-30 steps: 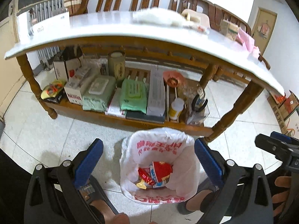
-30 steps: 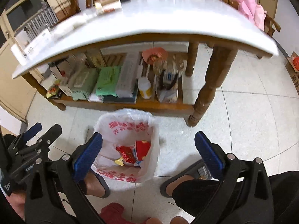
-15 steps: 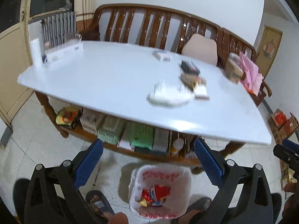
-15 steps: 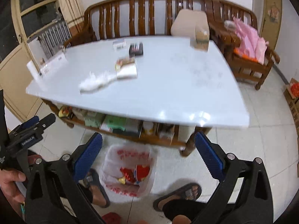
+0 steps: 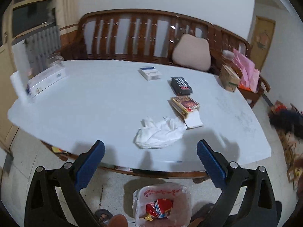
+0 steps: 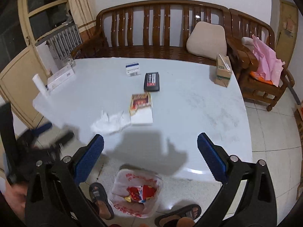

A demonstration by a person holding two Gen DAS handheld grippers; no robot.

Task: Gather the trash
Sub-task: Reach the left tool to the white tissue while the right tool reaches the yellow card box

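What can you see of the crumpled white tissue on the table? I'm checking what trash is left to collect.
The crumpled white tissue looks like soft, thin paper, bunched into loose folds and lying flat on the white tabletop near its front edge. Its one end meets the white flap of the red and gold box; whether they overlap is unclear. Neither gripper touches it; both are open and empty.

White table (image 6: 189, 113) seen from above, crumpled white tissue (image 6: 110, 123) near its front edge touching a red-and-gold packet (image 6: 141, 108), black box (image 6: 151, 81) behind that, carton (image 6: 223, 73) at the table's far right corner, lined trash bin (image 6: 137, 191) on the floor before the table, right gripper (image 6: 150, 157) spread wide, empty.
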